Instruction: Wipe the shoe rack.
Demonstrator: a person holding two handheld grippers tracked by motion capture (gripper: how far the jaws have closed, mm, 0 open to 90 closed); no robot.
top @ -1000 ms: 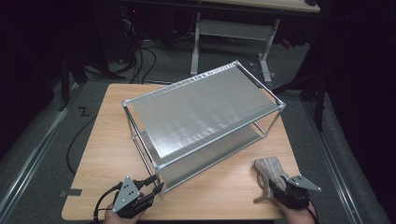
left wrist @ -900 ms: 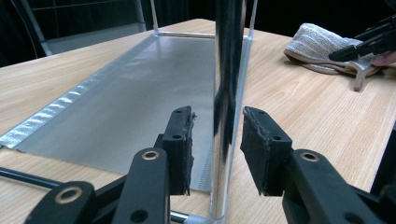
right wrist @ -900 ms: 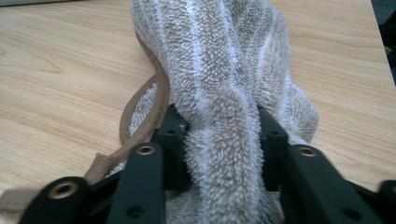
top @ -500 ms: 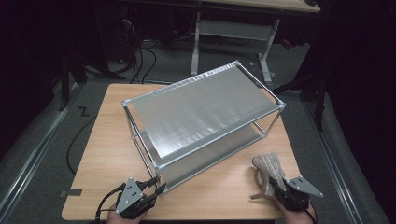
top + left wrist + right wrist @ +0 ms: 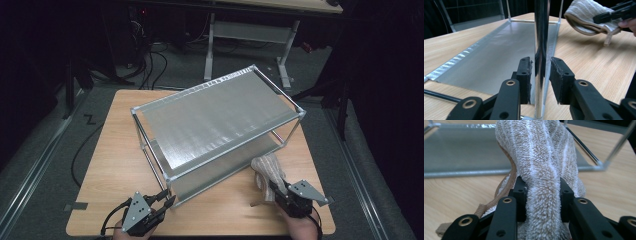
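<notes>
Terry cloth (image 5: 541,170) was now clamped in the right gripper (image 5: 278,191) and lifted off the table (image 5: 115,165), while the left gripper's (image 5: 541,72) jaws had just been closing around the rack's corner post (image 5: 541,37), not yet pinching, so wiping looked imminent.

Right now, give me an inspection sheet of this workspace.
Surface: wooden table, bare around the rack.
Job's things: metal two-shelf rack standing on the table; beige towel lifted off the table near the rack's front right corner.
Clutter: nothing seen.
Grippers: left gripper straddles the rack's front corner post, jaws just been closing, small gaps either side; right gripper clamped on the towel.
Cables: black cables on the floor behind the table.
Surroundings: dark room, grey floor, a second table behind.
</notes>
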